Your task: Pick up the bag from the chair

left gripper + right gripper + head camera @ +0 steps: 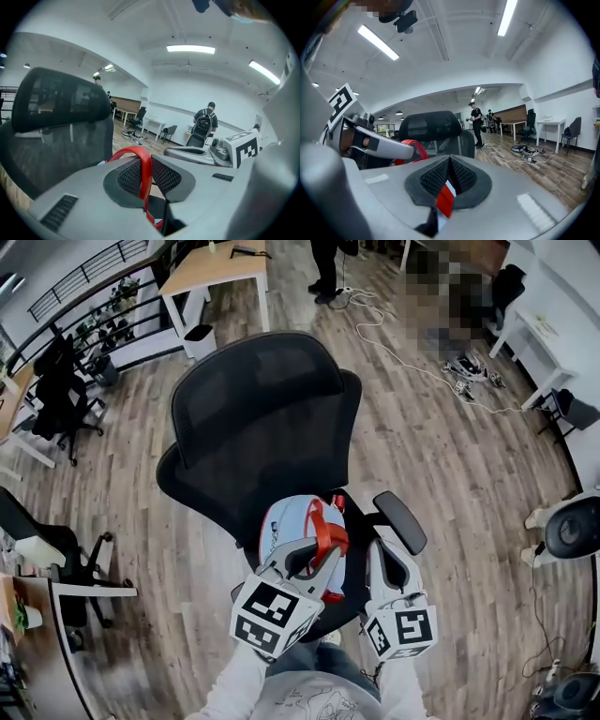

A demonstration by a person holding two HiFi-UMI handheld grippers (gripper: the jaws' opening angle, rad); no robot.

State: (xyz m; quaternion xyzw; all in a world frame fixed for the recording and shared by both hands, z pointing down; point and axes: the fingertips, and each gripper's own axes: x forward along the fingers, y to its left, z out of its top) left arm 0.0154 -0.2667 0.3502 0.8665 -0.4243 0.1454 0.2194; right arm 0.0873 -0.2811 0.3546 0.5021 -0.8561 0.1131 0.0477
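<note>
Head view: the chair (262, 418) fills the centre of the frame, with the bag (286, 521) at the front of its seat, in the lower centre. The bag is pale blue and white with red straps.

1. Left gripper (314, 554): reaches the bag from below in the frame. Left gripper view shows its jaws pressed together on the red handle (140, 161), which loops up out of the pads and over to the left.
2. Right gripper (384, 559): sits just beside the left one, to its right, next to the armrest (401, 521). Right gripper view shows its jaws pinching a short red-and-white strap (446, 197); I judge this to be part of the bag, though the strap's far end is hidden.

Status:
- Done: approach and grasp. Both grippers have a hold on the bag's strapping.
- Not confirmed: lift. The head view does not let me tell whether the bag's base rests on the seat or hangs just above it.
- Left: raise both grippers together until the bag clears the seat and armrests, then draw it away from the chair.

Caution: both holds are on thin straps, so I expect the bag to swing or tilt if one gripper rises ahead of the other.
</note>
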